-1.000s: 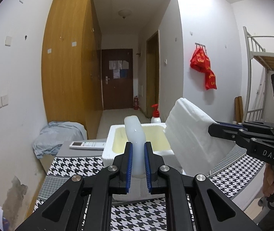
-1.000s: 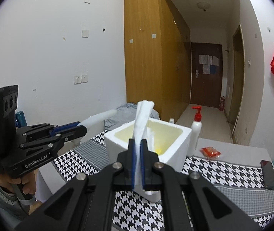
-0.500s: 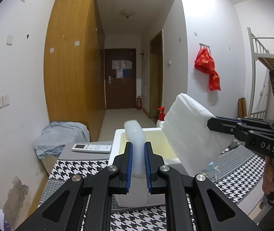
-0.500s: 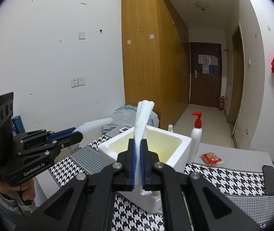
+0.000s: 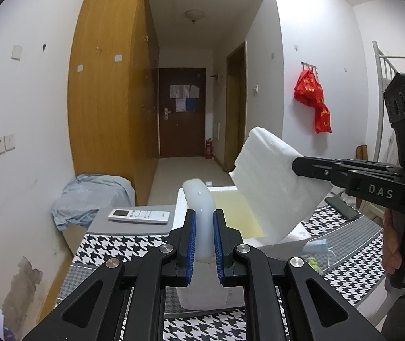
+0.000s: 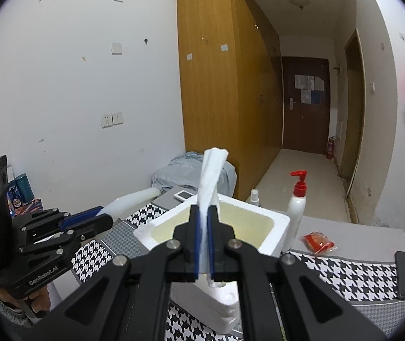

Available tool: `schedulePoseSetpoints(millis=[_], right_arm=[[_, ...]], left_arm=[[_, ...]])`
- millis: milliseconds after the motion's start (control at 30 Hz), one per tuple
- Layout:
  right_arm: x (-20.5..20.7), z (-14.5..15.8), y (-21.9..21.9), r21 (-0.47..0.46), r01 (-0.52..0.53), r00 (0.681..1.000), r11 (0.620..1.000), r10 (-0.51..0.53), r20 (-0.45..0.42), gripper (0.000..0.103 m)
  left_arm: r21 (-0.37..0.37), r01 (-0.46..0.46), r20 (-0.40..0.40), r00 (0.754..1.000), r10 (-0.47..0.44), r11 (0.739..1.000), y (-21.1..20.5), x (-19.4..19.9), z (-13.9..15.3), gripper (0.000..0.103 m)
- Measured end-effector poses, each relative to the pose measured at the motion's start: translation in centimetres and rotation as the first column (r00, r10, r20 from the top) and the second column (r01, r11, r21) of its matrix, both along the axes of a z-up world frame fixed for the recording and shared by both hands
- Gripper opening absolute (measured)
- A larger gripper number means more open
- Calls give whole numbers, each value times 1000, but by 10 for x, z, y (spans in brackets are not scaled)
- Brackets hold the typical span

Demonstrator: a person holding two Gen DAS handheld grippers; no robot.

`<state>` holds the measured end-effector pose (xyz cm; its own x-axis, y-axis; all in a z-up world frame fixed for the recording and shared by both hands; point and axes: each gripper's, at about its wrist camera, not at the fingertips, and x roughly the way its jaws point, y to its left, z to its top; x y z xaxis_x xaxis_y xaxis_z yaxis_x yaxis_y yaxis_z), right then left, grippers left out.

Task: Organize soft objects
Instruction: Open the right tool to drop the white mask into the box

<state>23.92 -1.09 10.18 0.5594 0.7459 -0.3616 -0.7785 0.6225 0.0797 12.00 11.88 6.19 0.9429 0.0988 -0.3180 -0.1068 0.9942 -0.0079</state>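
My left gripper [image 5: 204, 219] is shut on a pale, translucent soft roll [image 5: 199, 199] that stands up between its blue pads. It hangs just in front of an open white foam box [image 5: 186, 199] with a yellowish inside, on a houndstooth-covered table [image 5: 111, 244]. My right gripper [image 5: 297, 164] comes in from the right, shut on a thick white folded pad [image 5: 273, 187] held above the box's right side. In the right wrist view the right gripper [image 6: 204, 218] pinches that pad [image 6: 212, 170] edge-on over the box [image 6: 273, 227]. The left gripper [image 6: 103, 217] with the roll [image 6: 134, 199] is at the left.
A white remote [image 5: 139, 216] lies on the grey table end, with a blue cloth heap [image 5: 88, 196] behind it. A red-pump lotion bottle [image 6: 296, 210], a small spray bottle [image 6: 255, 196], a red packet [image 6: 319, 241] and a dark phone [image 6: 404, 272] sit right of the box. A blue face mask [image 5: 316, 247] lies nearby.
Both grippers keep their hold. In the left view the right gripper and its white pad have drifted up and to the right. The foam box sits lower in the right view.
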Motion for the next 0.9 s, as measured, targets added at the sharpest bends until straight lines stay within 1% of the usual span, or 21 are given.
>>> schedulePoseSetpoints(millis=[367, 400, 433, 467, 500, 533, 600, 667, 733, 900], right_arm=[[26, -19, 22, -63, -10, 997, 998, 6, -76, 8], [28, -21, 25, -73, -15, 997, 997, 9, -80, 15], [28, -22, 26, -77, -18, 997, 997, 12, -82, 37], [28, -24, 27, -74, -25, 996, 997, 18, -89, 53], [29, -26, 28, -70, -27, 995, 997, 20, -94, 78], [30, -27, 28, -68, -22, 995, 997, 16, -96, 88], [30, -30, 29, -87, -2, 995, 996, -7, -98, 88], [29, -31, 27, -85, -1, 995, 996, -7, -99, 90], [29, -31, 23, -72, 0, 994, 997, -7, -105, 96], [26, -28, 13, -58, 19, 996, 998, -24, -91, 102]], left_arm=[[-17, 1, -16, 1000, -1, 1000, 9, 13, -5, 13], [-16, 1, -17, 1000, -1, 1000, 9, 14, -6, 13], [-16, 1, -18, 1000, -2, 1000, 9, 14, -7, 13], [-19, 2, -19, 1000, -3, 1000, 10, 15, -7, 13], [-19, 2, -20, 1000, -3, 1000, 10, 16, -7, 13], [-20, 2, -23, 1000, -3, 1000, 11, 17, -8, 13], [-25, -1, -28, 1000, 0, 1000, 11, 19, -9, 13], [-29, -1, -31, 1000, 0, 1000, 12, 20, -9, 13], [-27, 2, -32, 999, -3, 1000, 12, 21, -9, 13], [-19, 8, -35, 999, -9, 1000, 9, 25, -8, 13]])
